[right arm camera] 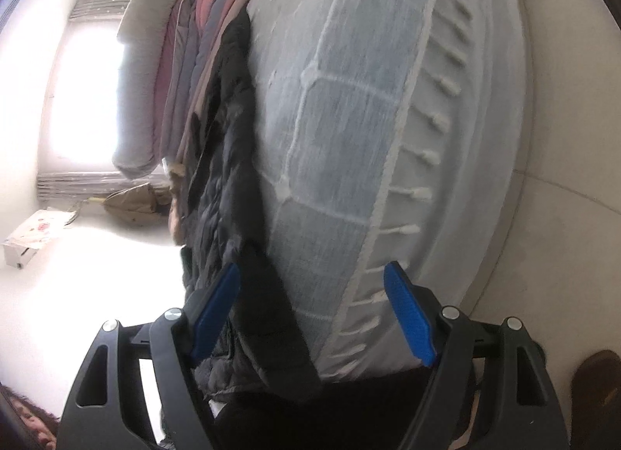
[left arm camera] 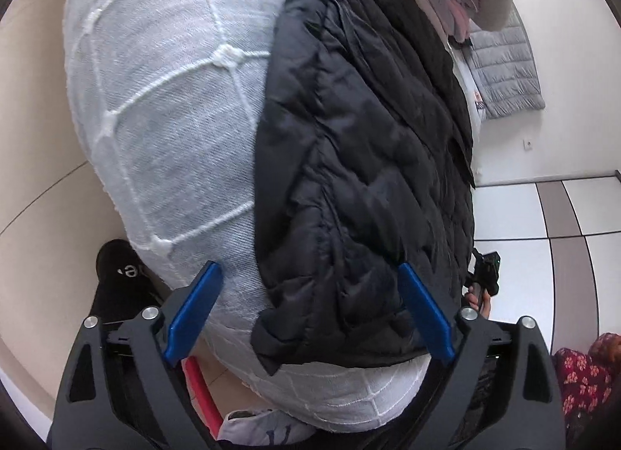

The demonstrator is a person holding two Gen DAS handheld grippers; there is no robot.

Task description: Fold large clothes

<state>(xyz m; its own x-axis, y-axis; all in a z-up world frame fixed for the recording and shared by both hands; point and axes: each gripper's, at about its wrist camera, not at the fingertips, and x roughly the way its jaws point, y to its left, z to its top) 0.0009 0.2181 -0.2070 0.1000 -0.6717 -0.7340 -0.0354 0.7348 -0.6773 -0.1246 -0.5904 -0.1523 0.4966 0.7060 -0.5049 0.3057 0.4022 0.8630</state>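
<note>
Two grippers hang over the near edge of a bed, and between them lies the task's thing: a black quilted jacket (left arm camera: 365,163) spread on a pale blue-white bedspread (left arm camera: 167,108) with raised white stitching. The left gripper (left arm camera: 310,314) has its blue fingers (left arm camera: 194,310) set wide apart, with the jacket's lower corner and a strip of bedspread showing in the gap but nothing pressed by the pads. The right gripper (right arm camera: 310,318) likewise stands with its fingers apart, the dark jacket edge (right arm camera: 233,186) running up past its left finger, apparently not pinched. Judging by the puffy stitched channels, the jacket is light, soft and compressible, with a slick shell that may slide under the pads and spring back after a fold; it will drape rather than hold a line, so each fold wants pressing flat. The best hold looks like the hem corners or the seamed edge nearest the grippers, where the layers are thin enough to pinch through, not the padded middle. Its long axis runs away from the grippers along the bed, from the hem at the near edge toward a stack of folded garments (right arm camera: 186,62) in grey, pink and beige at the far end; which end is the collar I cannot tell for certain. Beyond the bed, a grey quilted piece (left arm camera: 504,70) hangs by the wall.
</note>
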